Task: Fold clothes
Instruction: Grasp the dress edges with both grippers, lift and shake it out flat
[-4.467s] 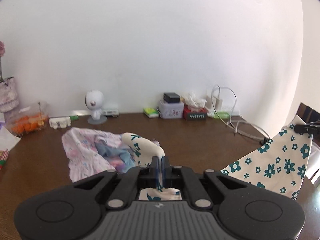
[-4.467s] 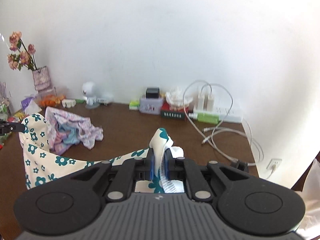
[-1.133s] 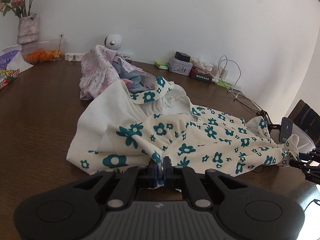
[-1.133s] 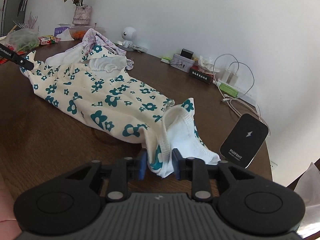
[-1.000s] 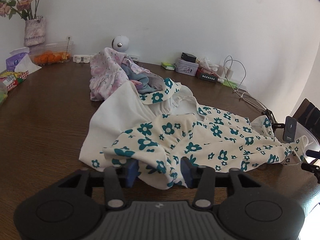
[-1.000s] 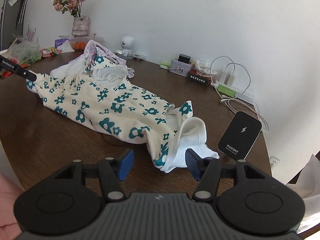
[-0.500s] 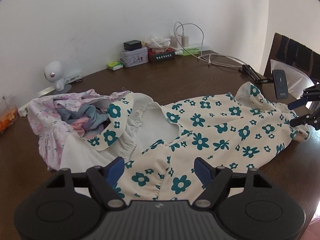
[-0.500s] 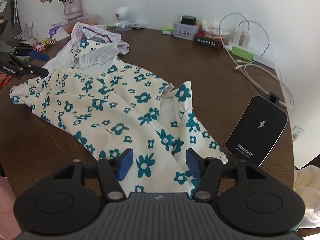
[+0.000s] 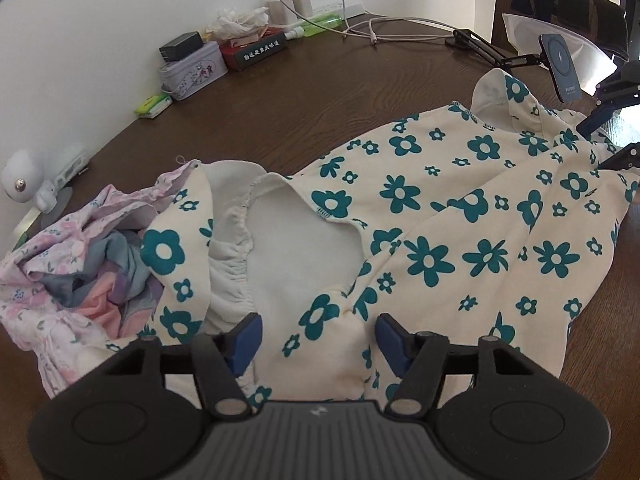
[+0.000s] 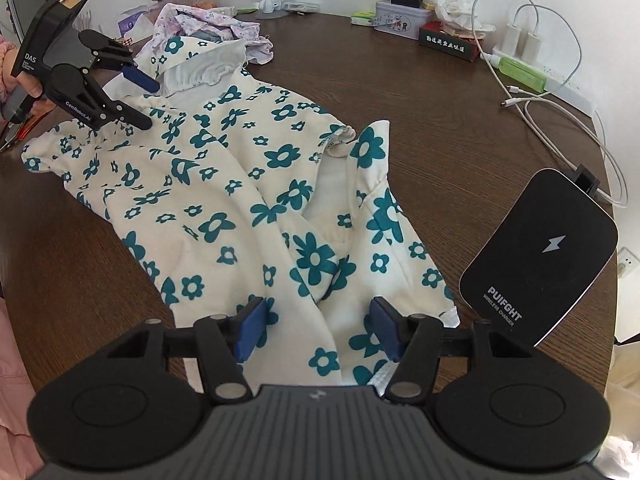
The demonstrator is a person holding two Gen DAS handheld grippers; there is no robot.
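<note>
Floral dress (image 9: 460, 216), cream with teal flowers, lies spread on brown desk (image 9: 304, 92) beside pink clothes pile (image 9: 60, 264). Left gripper (image 9: 318, 334) and right gripper (image 10: 316, 326): jaws closing over dress cloth, pads not pressing it.

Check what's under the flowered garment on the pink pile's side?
One flap of the flowered garment lies over the edge of the pink clothes pile. Elsewhere only the brown table shows around it. Anything beneath the cloth is hidden.
</note>
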